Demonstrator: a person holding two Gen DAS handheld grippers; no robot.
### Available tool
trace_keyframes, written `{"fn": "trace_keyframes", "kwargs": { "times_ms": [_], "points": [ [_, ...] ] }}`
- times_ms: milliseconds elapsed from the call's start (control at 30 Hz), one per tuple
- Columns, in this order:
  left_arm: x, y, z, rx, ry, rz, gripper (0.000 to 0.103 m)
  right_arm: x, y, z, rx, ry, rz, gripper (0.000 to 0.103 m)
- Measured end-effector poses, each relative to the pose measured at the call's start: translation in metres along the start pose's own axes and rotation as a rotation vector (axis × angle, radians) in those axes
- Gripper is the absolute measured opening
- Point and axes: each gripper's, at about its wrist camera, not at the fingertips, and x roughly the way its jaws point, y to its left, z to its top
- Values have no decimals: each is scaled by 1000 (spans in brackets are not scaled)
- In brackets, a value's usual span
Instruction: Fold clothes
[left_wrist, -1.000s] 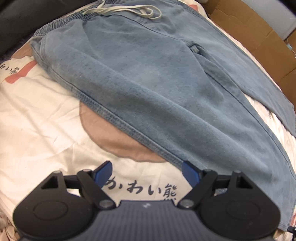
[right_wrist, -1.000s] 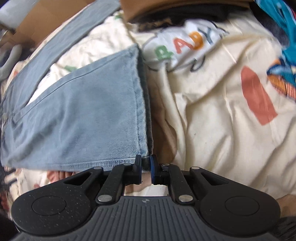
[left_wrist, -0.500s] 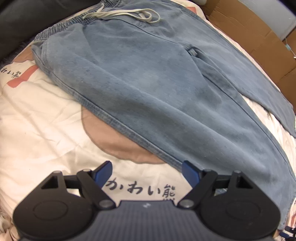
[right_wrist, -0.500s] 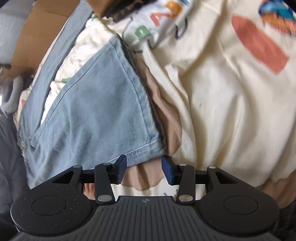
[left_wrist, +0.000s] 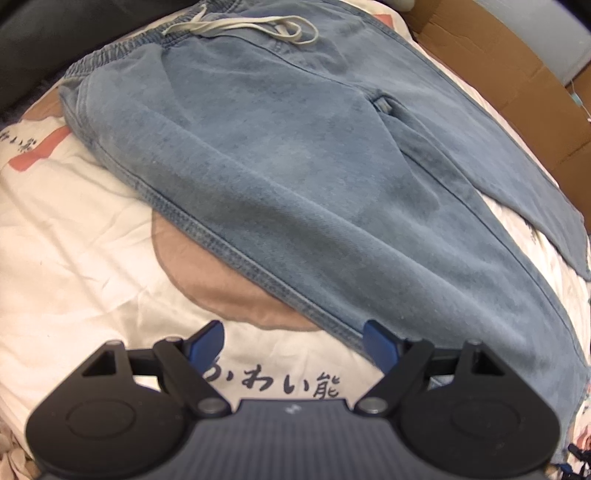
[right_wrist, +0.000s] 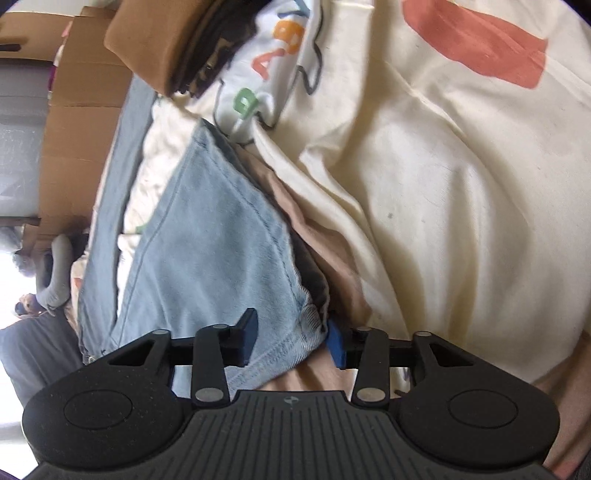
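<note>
Light blue jeans (left_wrist: 295, 177) lie spread flat on a cream printed bedsheet (left_wrist: 74, 258), with the elastic waistband and white drawstring (left_wrist: 243, 27) at the far end. My left gripper (left_wrist: 293, 343) hangs open over the sheet at the side seam, its right fingertip (left_wrist: 376, 339) just over the denim edge. In the right wrist view, the hem corner of one jeans leg (right_wrist: 288, 332) lies bunched between the jaws of my right gripper (right_wrist: 291, 334), which are closing around it. The cloth reaches the right pad (right_wrist: 334, 343) but is not clamped.
Cardboard boxes (left_wrist: 517, 92) line the far side of the bed. A folded brown and dark garment stack (right_wrist: 166, 48) sits past the leg end. A dark blanket (left_wrist: 22, 55) edges the left. Rumpled sheet (right_wrist: 443, 184) spreads to the right.
The right gripper let go of the hem, opened, rolled and dropped lower, and now narrows around the hem corner again. The left gripper has stayed put and open.
</note>
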Motion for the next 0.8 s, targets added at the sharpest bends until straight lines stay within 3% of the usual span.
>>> {"fn": "trace_keyframes", "kwargs": {
  "times_ms": [200,300,467,800],
  "points": [
    [3,19,-2,-135,-23,-25,81,7,4,5,-41,24,-17,36],
    [5,30,-2,-210,-40,-41,76,14,9,5,-79,52,-61,8],
    [7,49,-3,-312,-88,-74,70,6,32,6,-168,63,-112,8],
    [15,78,-2,-463,-159,-137,69,-39,89,12,-274,53,-105,8]
  ]
}}
